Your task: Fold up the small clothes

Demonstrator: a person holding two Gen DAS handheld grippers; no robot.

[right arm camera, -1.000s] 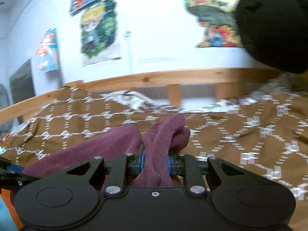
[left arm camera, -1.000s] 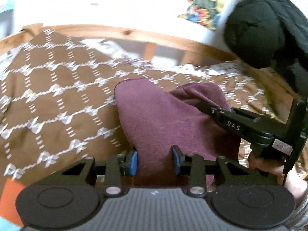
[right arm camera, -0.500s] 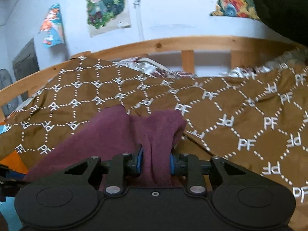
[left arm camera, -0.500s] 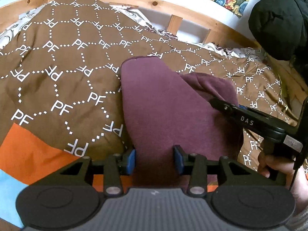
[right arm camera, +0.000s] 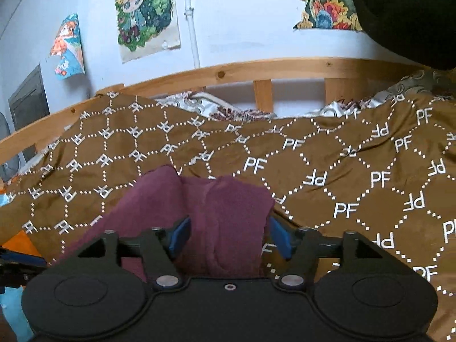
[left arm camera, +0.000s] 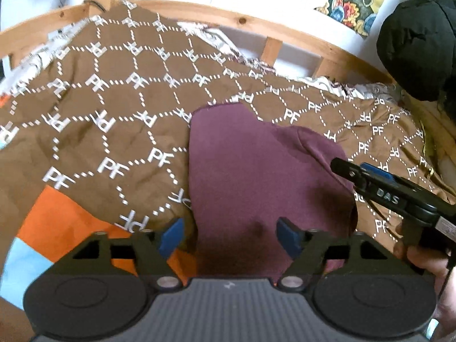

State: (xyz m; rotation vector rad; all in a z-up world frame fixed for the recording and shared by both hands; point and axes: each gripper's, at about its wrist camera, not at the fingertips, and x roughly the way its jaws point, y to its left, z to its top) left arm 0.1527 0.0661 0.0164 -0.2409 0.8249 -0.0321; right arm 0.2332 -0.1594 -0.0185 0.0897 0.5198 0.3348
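Maroon garment (left arm camera: 256, 176) lies on brown bedspread (left arm camera: 114, 119) printed with white "PF" lettering, toward the bed's near edge. Left tool (left arm camera: 229, 233) spread wide, released, cloth between its pads. Right tool (right arm camera: 229, 235) also released, straddling a bunched fold; "DAS" reads on its side. Wooden bed rail (right arm camera: 256, 71) behind.

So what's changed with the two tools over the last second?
Both opened. The right tool was clamped on a bunched fold of the maroon garment and has let go; the left tool spread wider. The garment stays on the brown bedspread, lying between both tools' fingers.
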